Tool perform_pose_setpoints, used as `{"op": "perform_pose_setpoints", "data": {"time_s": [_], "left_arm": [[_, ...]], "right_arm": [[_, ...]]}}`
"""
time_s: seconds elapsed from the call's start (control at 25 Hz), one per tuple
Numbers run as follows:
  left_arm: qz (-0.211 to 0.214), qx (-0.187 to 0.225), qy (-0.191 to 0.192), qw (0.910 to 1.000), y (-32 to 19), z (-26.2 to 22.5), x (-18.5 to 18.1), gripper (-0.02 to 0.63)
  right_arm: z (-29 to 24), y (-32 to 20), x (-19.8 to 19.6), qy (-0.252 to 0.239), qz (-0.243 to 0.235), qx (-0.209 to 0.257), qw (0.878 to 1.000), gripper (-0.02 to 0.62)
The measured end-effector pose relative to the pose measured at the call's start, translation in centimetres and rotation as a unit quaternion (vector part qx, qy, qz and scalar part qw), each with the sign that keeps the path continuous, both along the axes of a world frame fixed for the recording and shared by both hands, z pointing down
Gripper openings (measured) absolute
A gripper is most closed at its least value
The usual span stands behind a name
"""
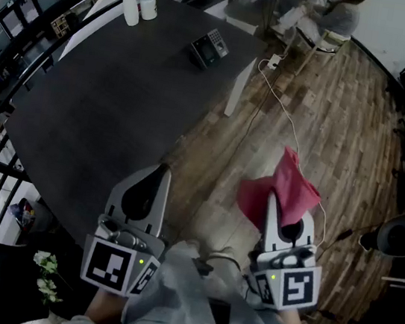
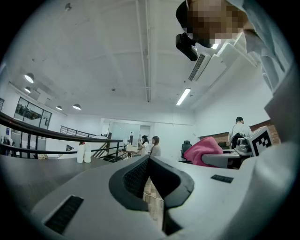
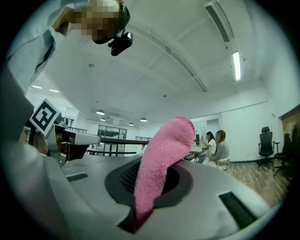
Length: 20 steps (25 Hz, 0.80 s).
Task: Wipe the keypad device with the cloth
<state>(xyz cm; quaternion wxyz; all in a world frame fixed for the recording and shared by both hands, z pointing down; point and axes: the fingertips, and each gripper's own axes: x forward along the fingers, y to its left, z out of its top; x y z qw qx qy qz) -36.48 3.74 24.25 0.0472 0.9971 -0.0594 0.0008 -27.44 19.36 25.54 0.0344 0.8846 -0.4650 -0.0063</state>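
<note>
The keypad device (image 1: 210,48), dark with a grey key panel, sits near the far right edge of the dark table (image 1: 99,97). Both grippers are held low and close to my body, far from it. My right gripper (image 1: 273,199) is over the wooden floor, shut on a pink cloth (image 1: 286,186) that sticks out past its jaws. In the right gripper view the pink cloth (image 3: 164,150) rises from between the closed jaws of the right gripper (image 3: 150,174). My left gripper (image 1: 161,168) is at the table's near edge, shut with nothing in it; the left gripper (image 2: 149,161) also sees the pink cloth (image 2: 204,149).
Two white bottles (image 1: 139,3) stand at the table's far left. A black railing (image 1: 24,40) runs along the left side. A white cable (image 1: 282,105) trails across the wooden floor. People sit at a table (image 1: 315,16) beyond. Office chairs (image 1: 403,233) stand at the right.
</note>
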Motion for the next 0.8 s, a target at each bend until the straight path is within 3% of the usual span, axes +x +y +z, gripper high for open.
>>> {"op": "perform_pose_setpoints", "data": {"time_s": [0.8], "left_arm": [[0.029,0.003,0.006,0.9995,1.5,-0.1,0.8,0.006]], "right_arm": [[0.3,1.8,-0.1,-0.005,0.03,0.004,1.0,0.026]]}}
